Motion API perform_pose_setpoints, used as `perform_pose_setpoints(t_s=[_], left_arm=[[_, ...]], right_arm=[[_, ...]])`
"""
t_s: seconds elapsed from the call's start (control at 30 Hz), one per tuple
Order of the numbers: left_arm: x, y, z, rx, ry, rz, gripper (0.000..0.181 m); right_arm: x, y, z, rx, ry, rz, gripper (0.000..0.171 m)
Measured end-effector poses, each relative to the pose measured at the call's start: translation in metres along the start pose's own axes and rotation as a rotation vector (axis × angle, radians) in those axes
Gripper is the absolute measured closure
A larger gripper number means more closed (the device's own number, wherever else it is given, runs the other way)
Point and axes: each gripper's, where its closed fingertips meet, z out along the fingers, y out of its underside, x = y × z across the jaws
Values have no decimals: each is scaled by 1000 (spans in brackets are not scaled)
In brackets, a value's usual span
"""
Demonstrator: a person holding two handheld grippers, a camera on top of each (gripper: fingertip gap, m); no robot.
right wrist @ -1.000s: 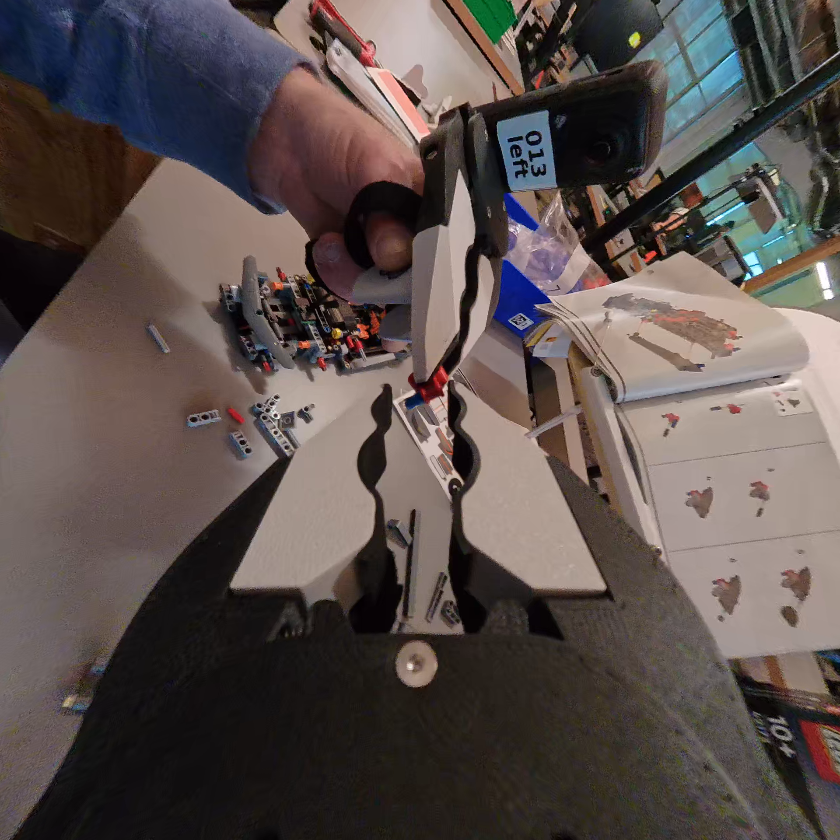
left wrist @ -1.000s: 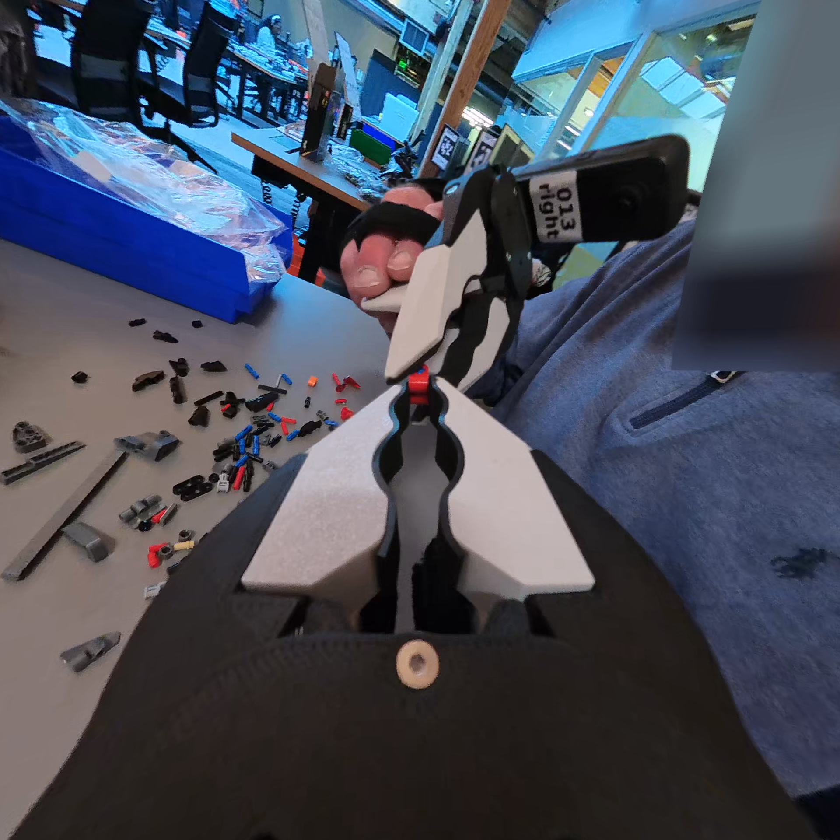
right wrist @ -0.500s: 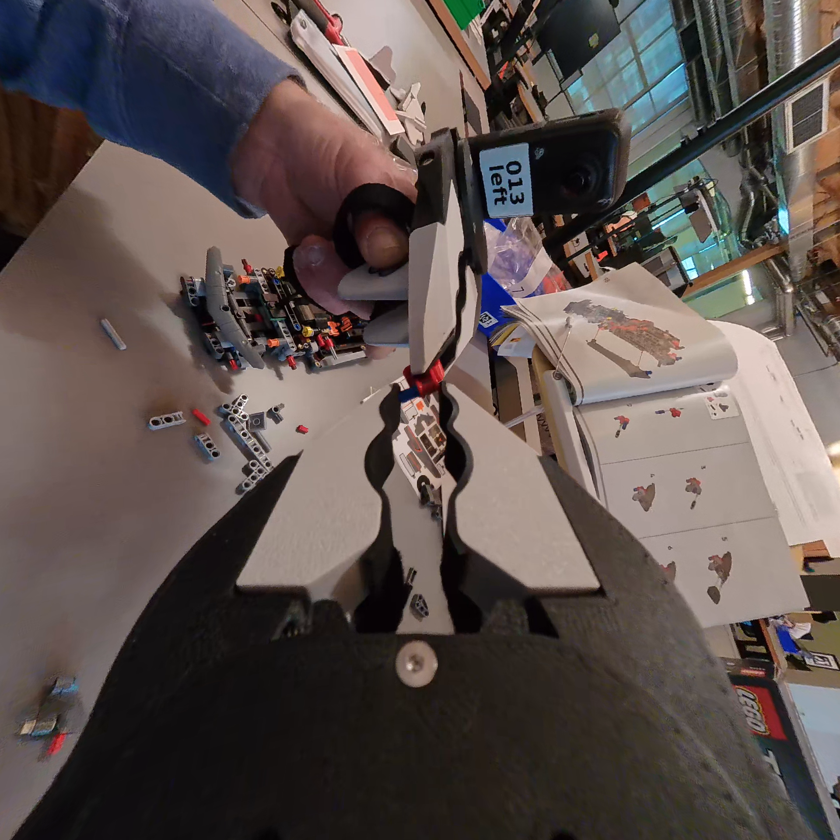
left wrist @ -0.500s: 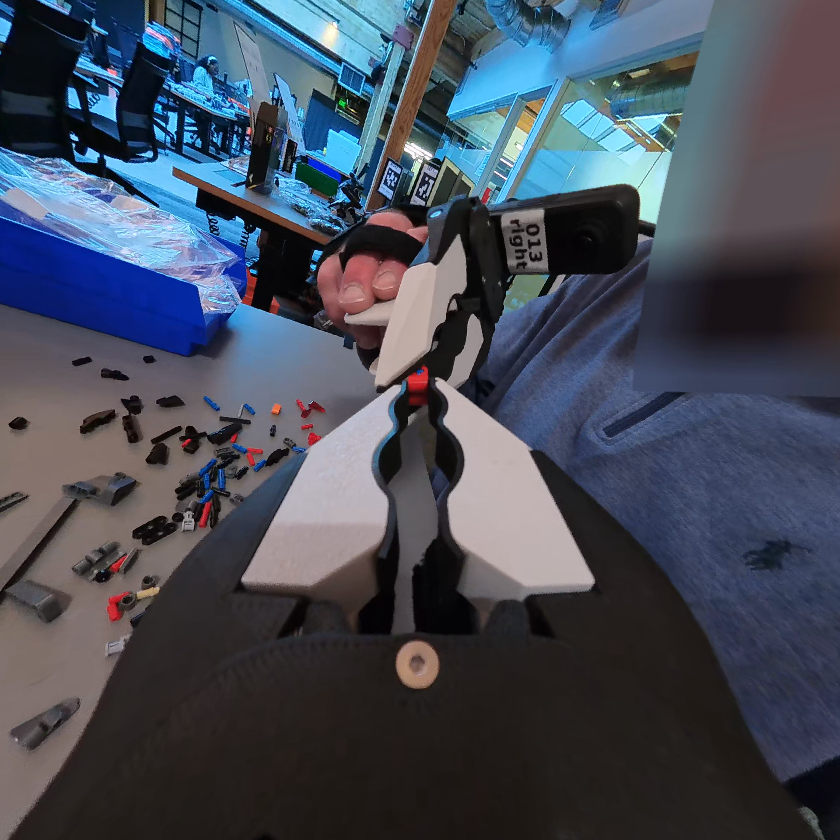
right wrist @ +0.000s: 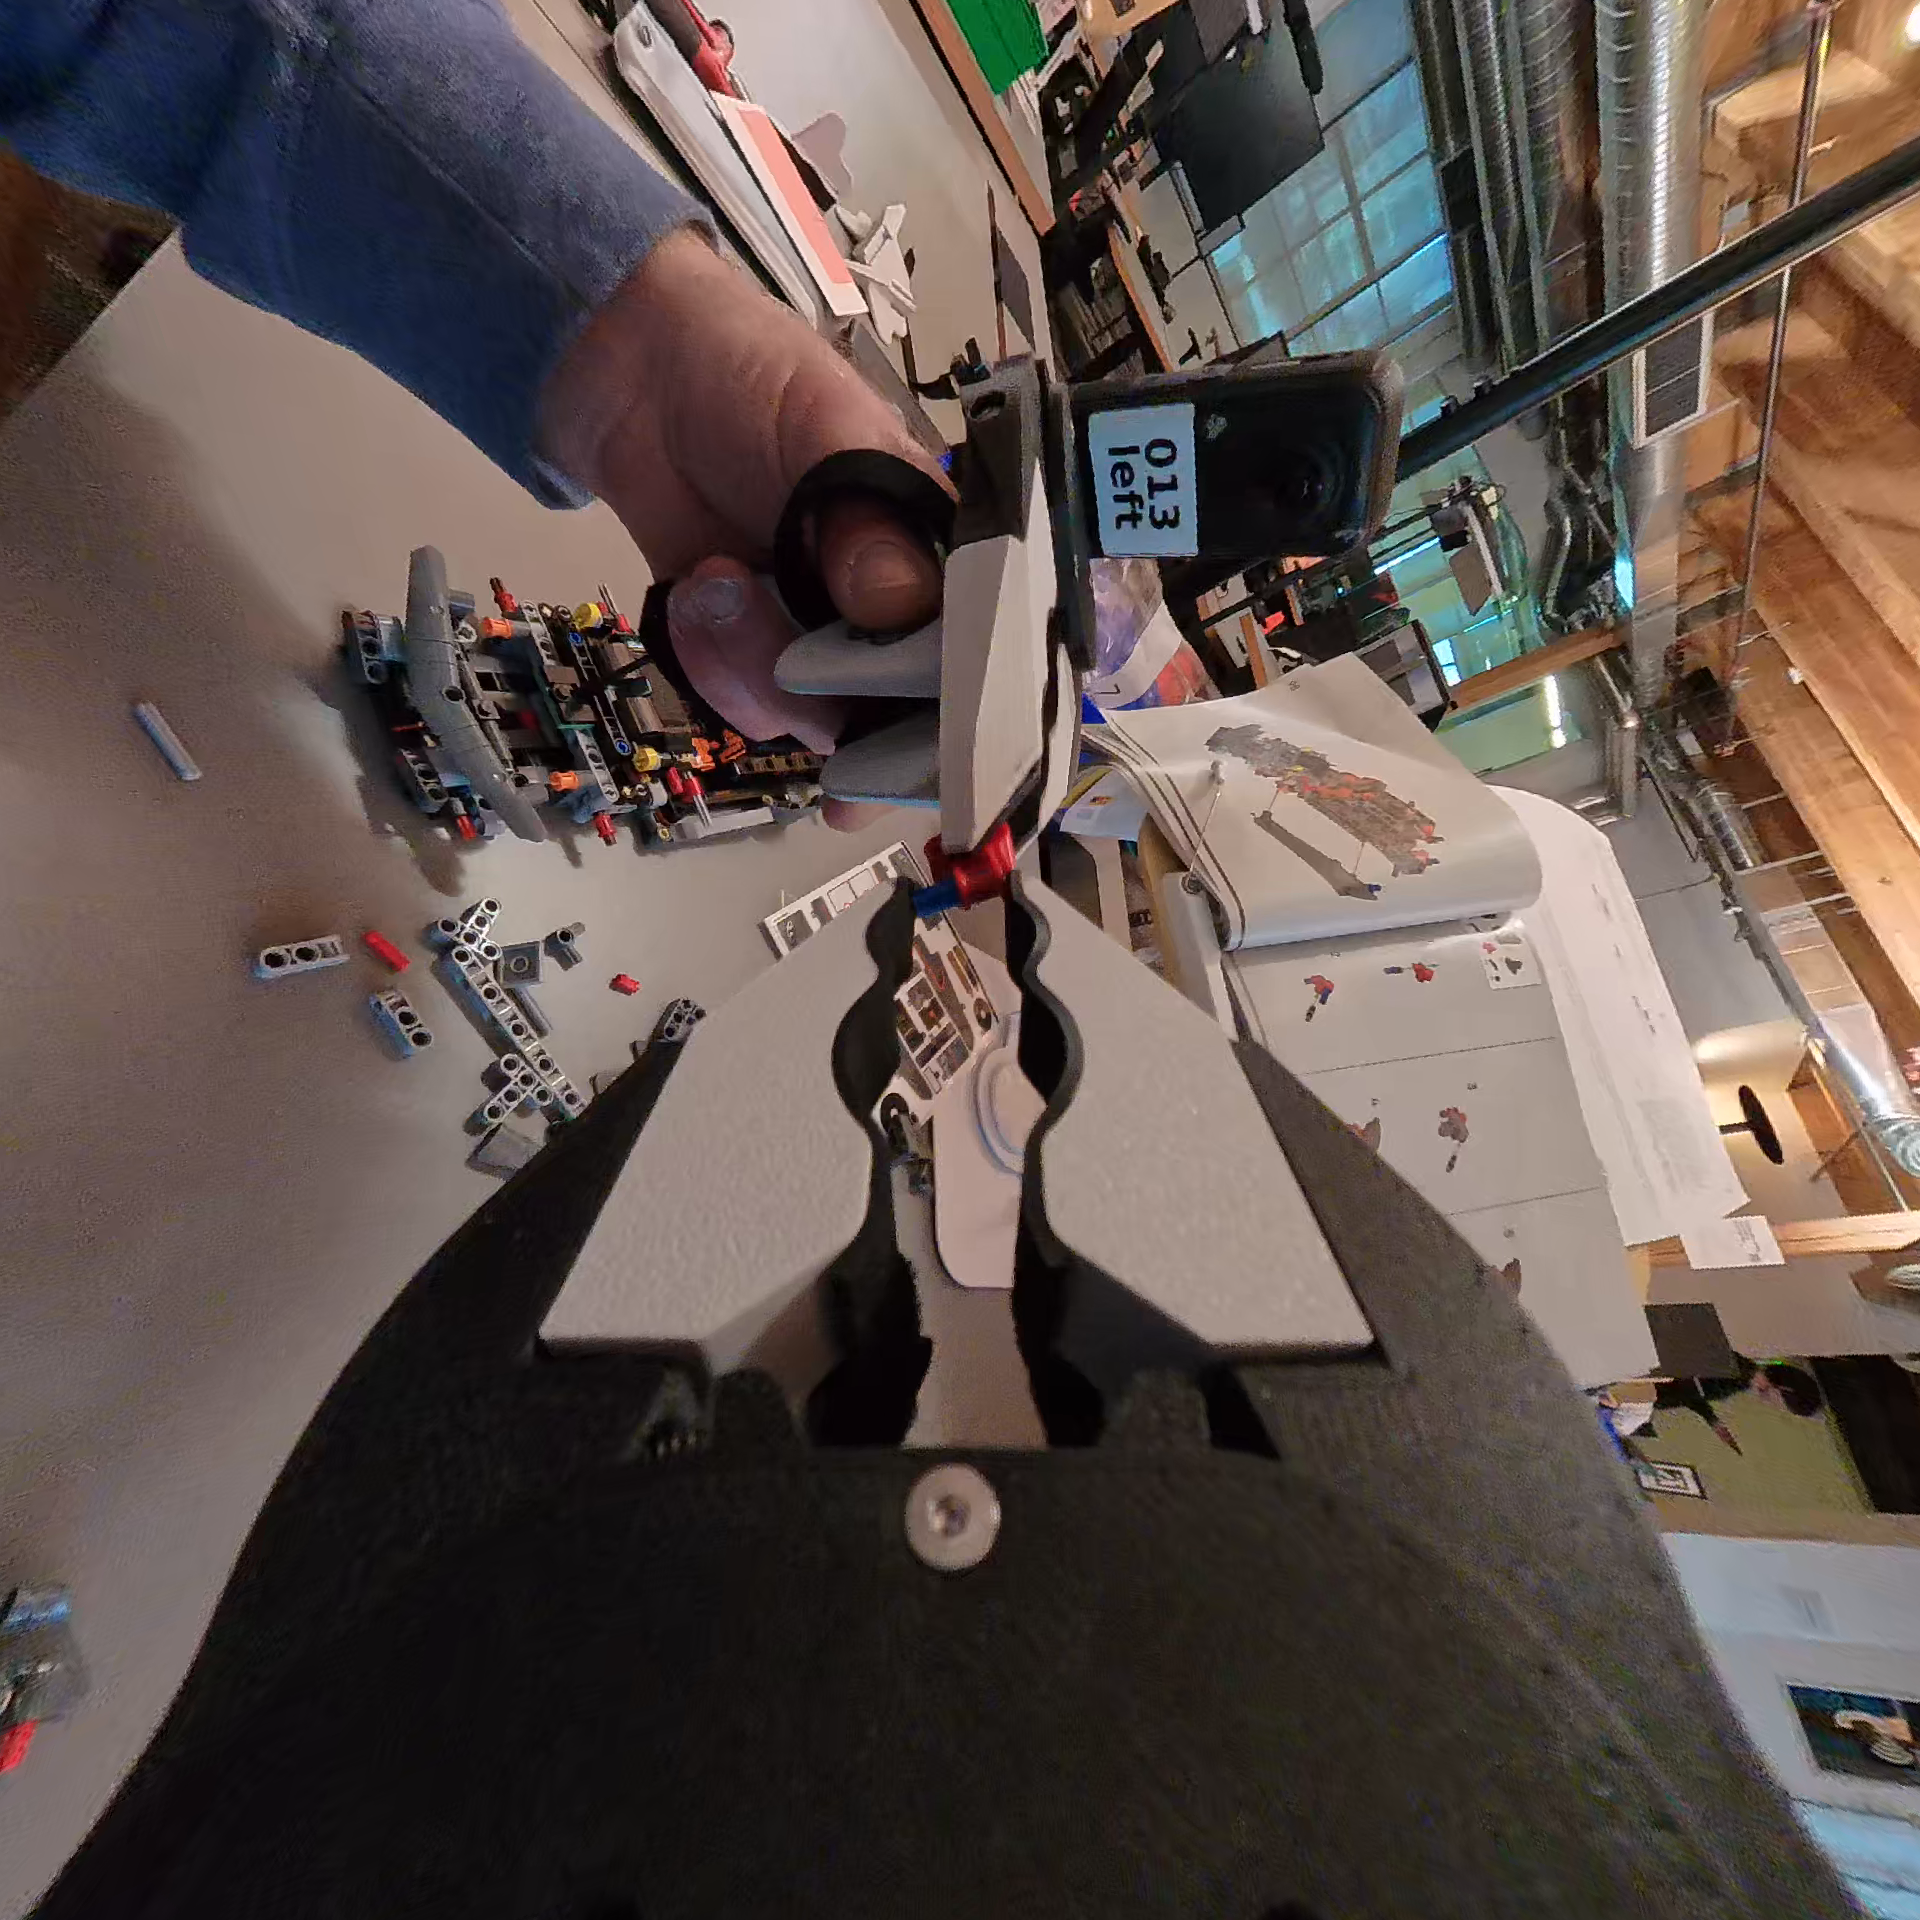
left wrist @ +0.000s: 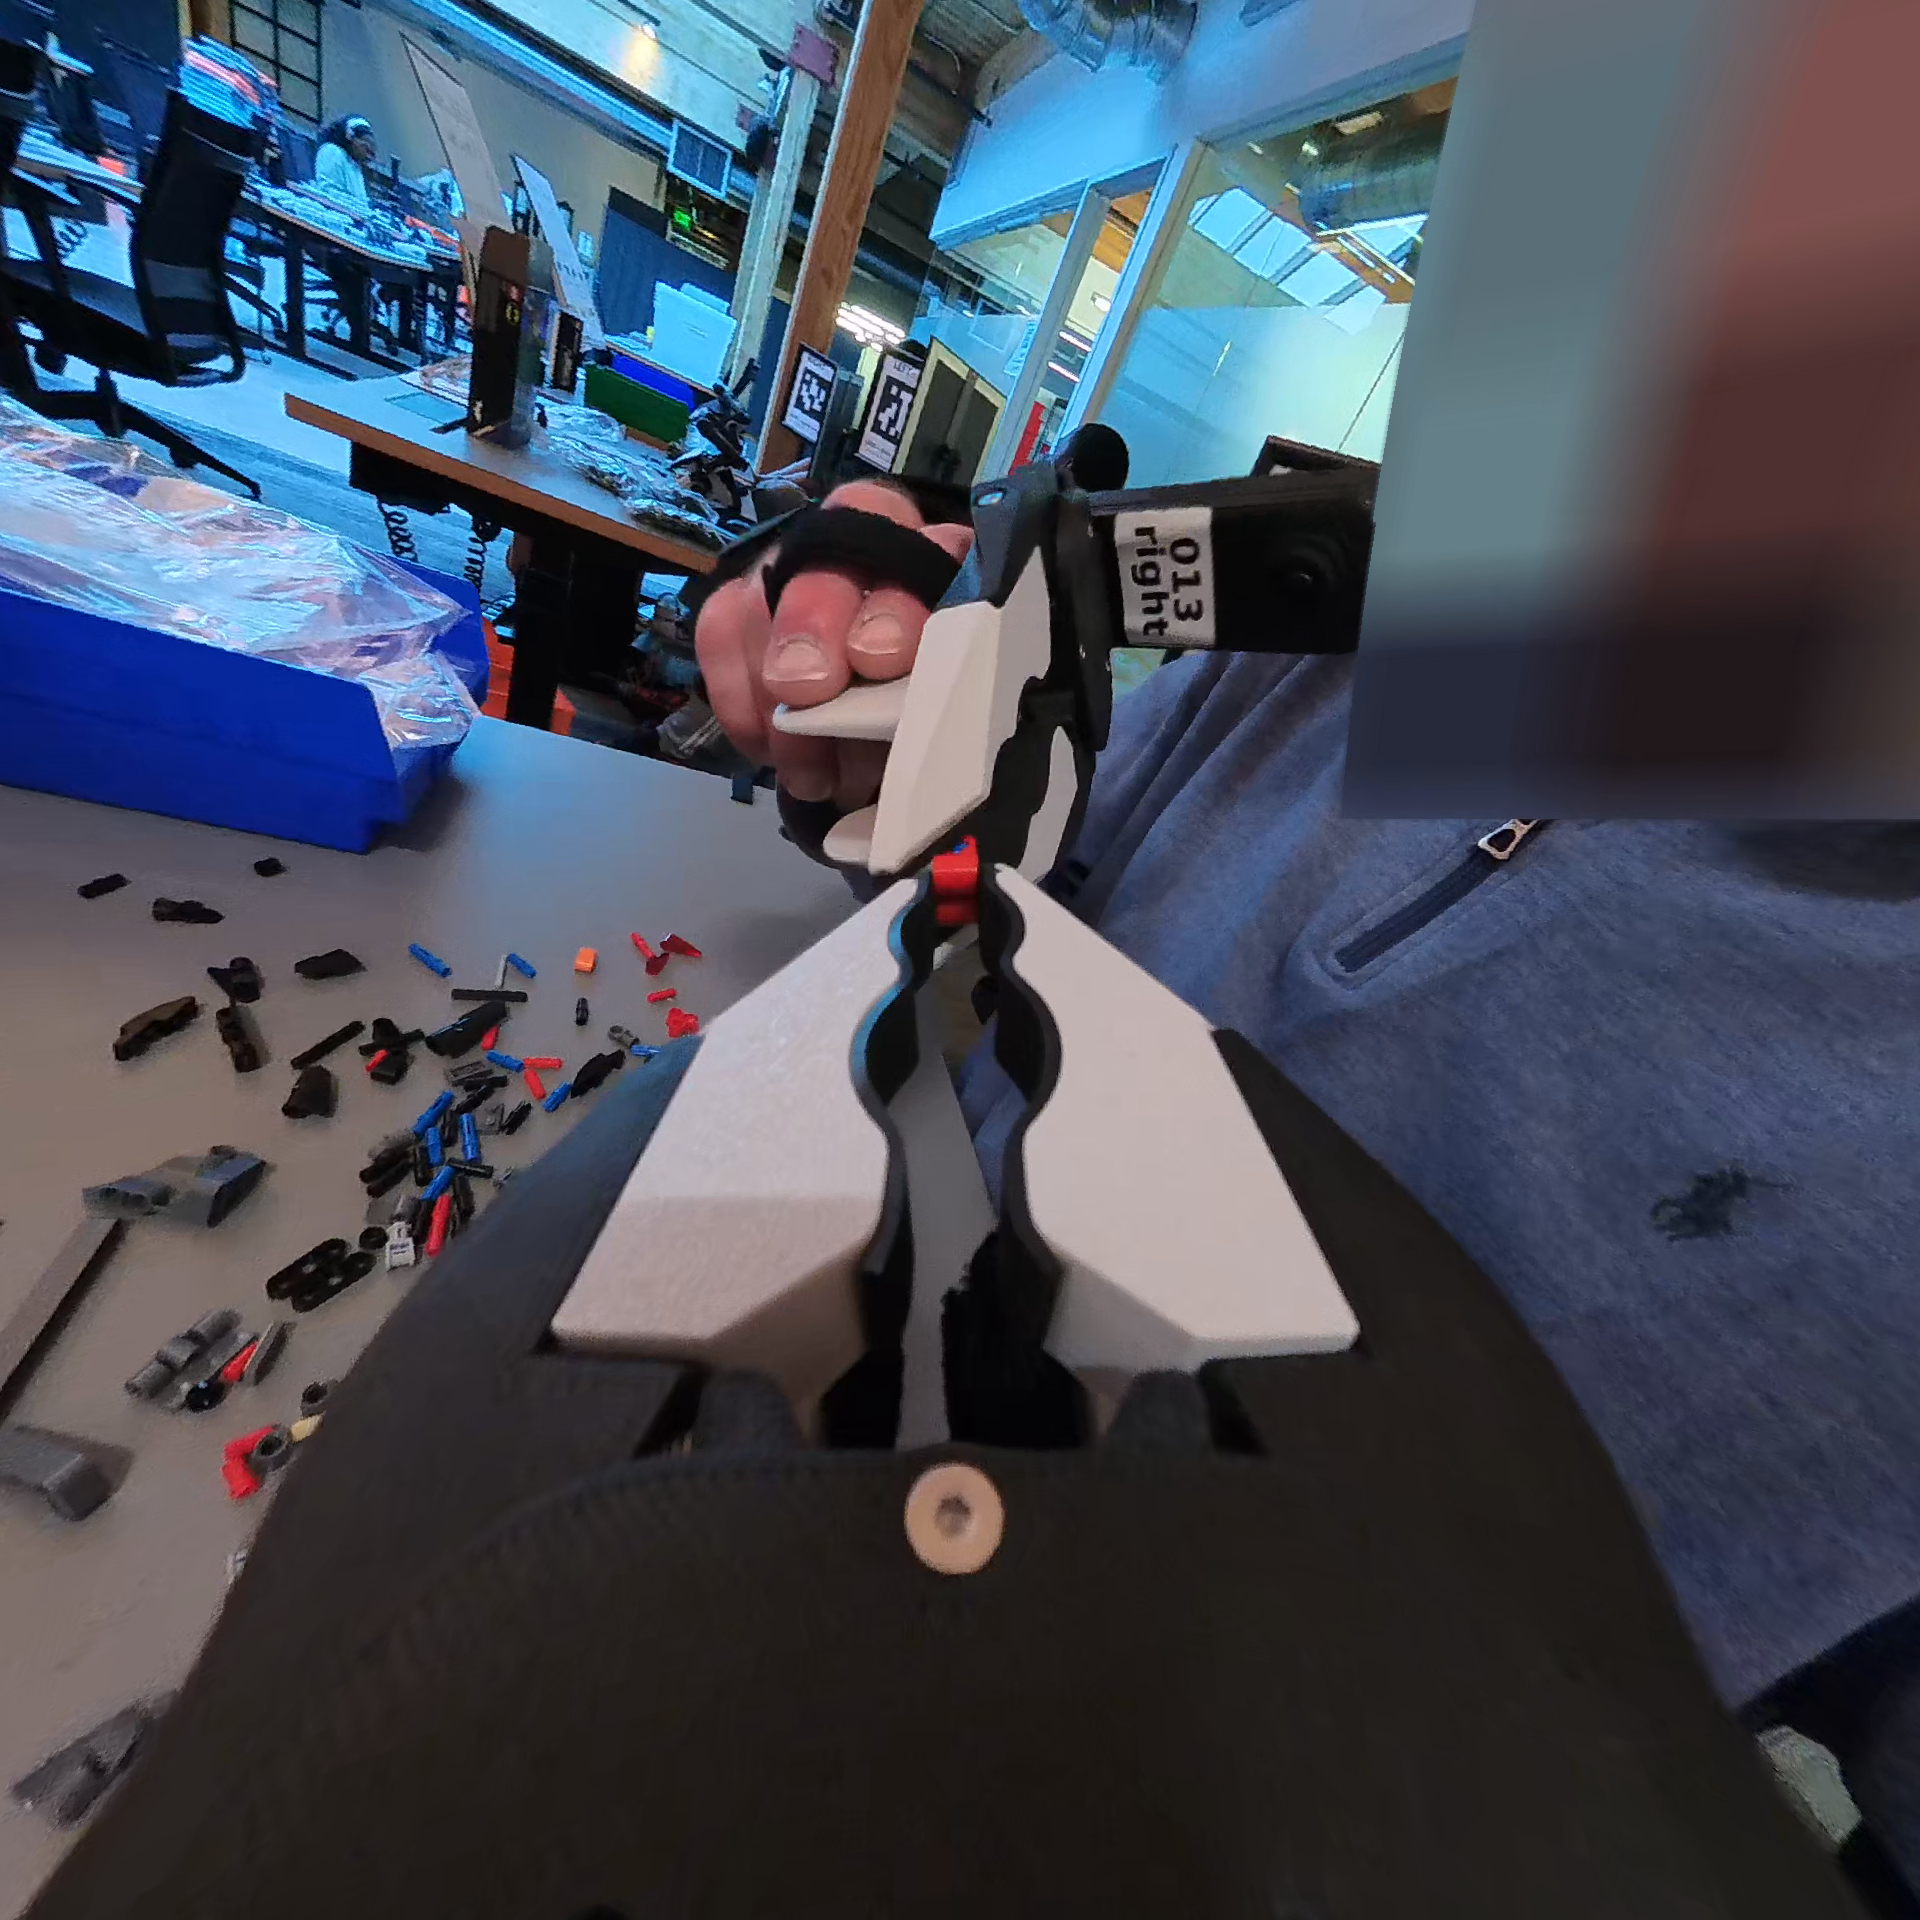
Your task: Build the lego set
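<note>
Both grippers are raised above the grey table (left wrist: 582,821), tip to tip, with one small red connector piece (left wrist: 952,883) between them.

Left gripper (left wrist: 954,894): fingers drawn in tight at the tips, pinching the red piece from both sides. Seen from the right wrist view, this gripper comes down from above, and the red piece sits clamped at its tip with a short blue pin (right wrist: 932,900) sticking out of it sideways.

Right gripper (right wrist: 951,904): fingertips narrowed to a small gap around the blue pin end. Whether they grip it or only bracket it, I cannot tell.

A hand (left wrist: 821,665) holds the right gripper's handle, a black strap over the fingers; blue sleeve and pullover (left wrist: 1558,1091) behind it.

Table contents, left wrist view: loose small parts (left wrist: 436,1091) in black, blue and red scattered over the middle of the surface; grey beams toward the near left edge; a blue bin (left wrist: 208,717) covered in clear plastic along the far left edge.

Right wrist view: partly built model (right wrist: 520,707) lies on the table beyond the left hand (right wrist: 727,488); light grey beams and connectors (right wrist: 488,987) lie nearer. Open instruction booklet (right wrist: 1340,800) rests propped at the table's edge past the grippers.
</note>
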Motion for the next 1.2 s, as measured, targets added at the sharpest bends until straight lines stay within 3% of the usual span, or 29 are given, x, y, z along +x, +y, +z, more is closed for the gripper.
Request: perform_pose_setpoints(t_s=[0.33, 0.43, 0.63, 0.77, 1.2], left_arm=[[-16, -11, -1, 78, -55, -36, 169], [-25, -13, -8, 81, -154, -8, 164], [-46, -14, -15, 44, -502, 86, 158], [-50, -9, -6, 12, -627, 106, 152], [-61, -9, -3, 48, -745, 90, 168]], right_arm=[[11, 15, -3, -21, 16, 131, 157], [13, 22, -3, -44, 30, 144, 158], [23, 39, 0, -178, 120, 99, 157], [25, 44, 5, -263, 177, 14, 157], [26, 50, 13, -395, 287, -132, 157]])
